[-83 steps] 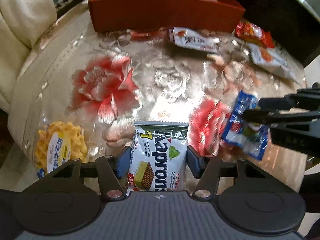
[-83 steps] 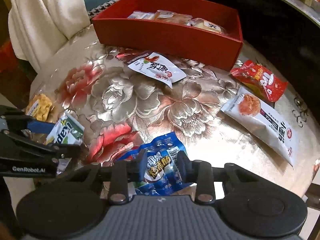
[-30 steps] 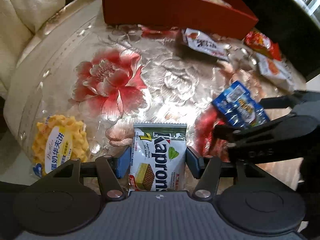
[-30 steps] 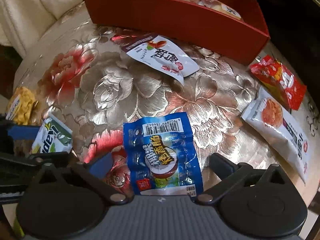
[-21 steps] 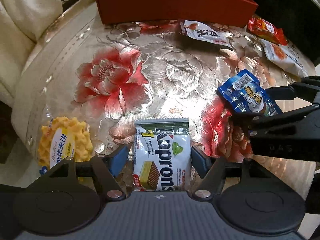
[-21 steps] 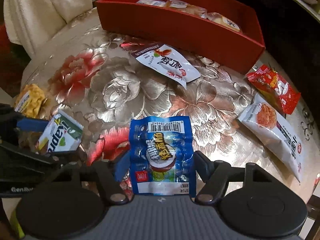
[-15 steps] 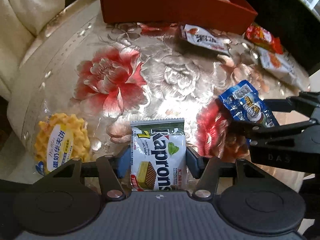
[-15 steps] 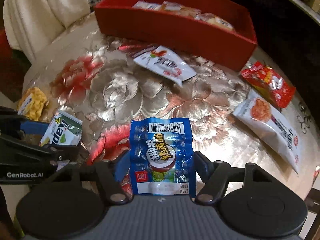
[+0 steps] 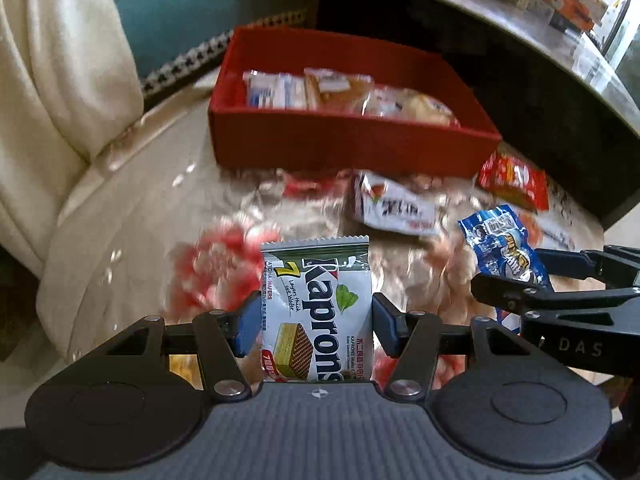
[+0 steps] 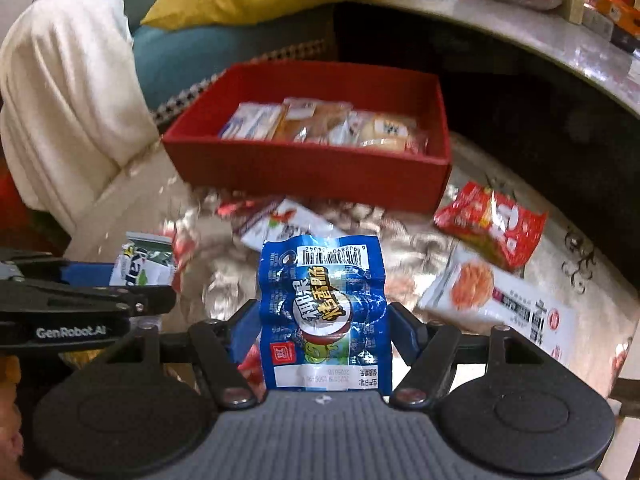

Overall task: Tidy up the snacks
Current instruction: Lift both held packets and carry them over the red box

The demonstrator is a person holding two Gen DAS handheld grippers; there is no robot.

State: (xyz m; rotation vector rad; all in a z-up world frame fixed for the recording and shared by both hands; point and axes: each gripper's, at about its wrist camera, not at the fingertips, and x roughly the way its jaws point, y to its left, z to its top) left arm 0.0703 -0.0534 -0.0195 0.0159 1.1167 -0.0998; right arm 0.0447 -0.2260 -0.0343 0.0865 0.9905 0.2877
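1. Landmark: red box [image 9: 352,148] at the far side of the flowered table [image 9: 120,216]; several wrapped snacks already inside, packed toward its rear wall.
2. Left gripper [image 9: 316,320]: jaws clenched on the Kaprons wafer pack [image 9: 316,312], pads against both side edges, pack upright and clear of the cloth, short of the box's near wall.
3. Right gripper [image 10: 322,328]: jaws clamped on the blue snack packet [image 10: 322,304], barcode end uppermost, likewise short of the near wall.
4. Loose on the table near the box front: white pouch [image 10: 280,224] just before the wall, red packet [image 10: 492,224] and long white packet [image 10: 500,304] off its right corner.
5. Step in hand, judged: carry both packs over the near wall.
6. To do well: lift high enough that lower pack edges clear the rim; aim for the empty front strip inside; keep the two grippers apart to avoid collision; release only once low over the box floor, flat, one pack beside the other.
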